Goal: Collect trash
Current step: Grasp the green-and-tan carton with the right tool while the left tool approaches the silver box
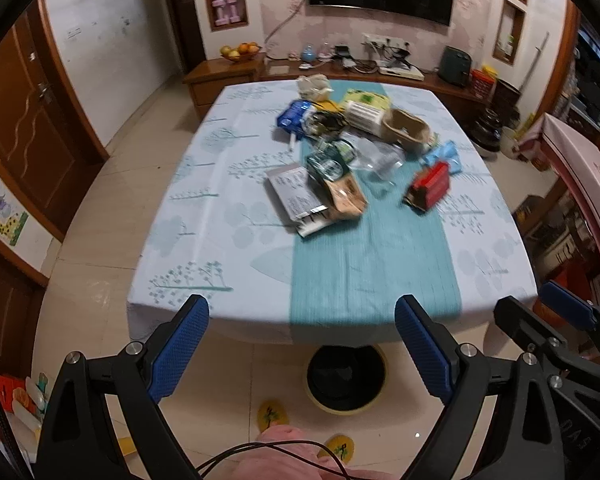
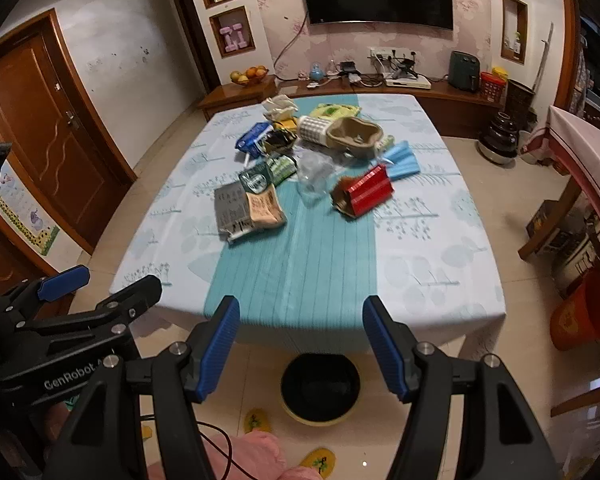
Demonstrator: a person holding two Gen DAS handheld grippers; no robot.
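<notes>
One dark bin (image 2: 320,390), contents unclear

Trash (image 1: 340,152) on table (image 1: 220,272), bin (image 1: 346,376) below

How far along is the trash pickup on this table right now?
Nothing looks done yet: the trash pile, including the red box, lies on the table. Both the left gripper and the right gripper are open and empty. The bin on the floor shows nothing visible inside. Every item remains.
</notes>
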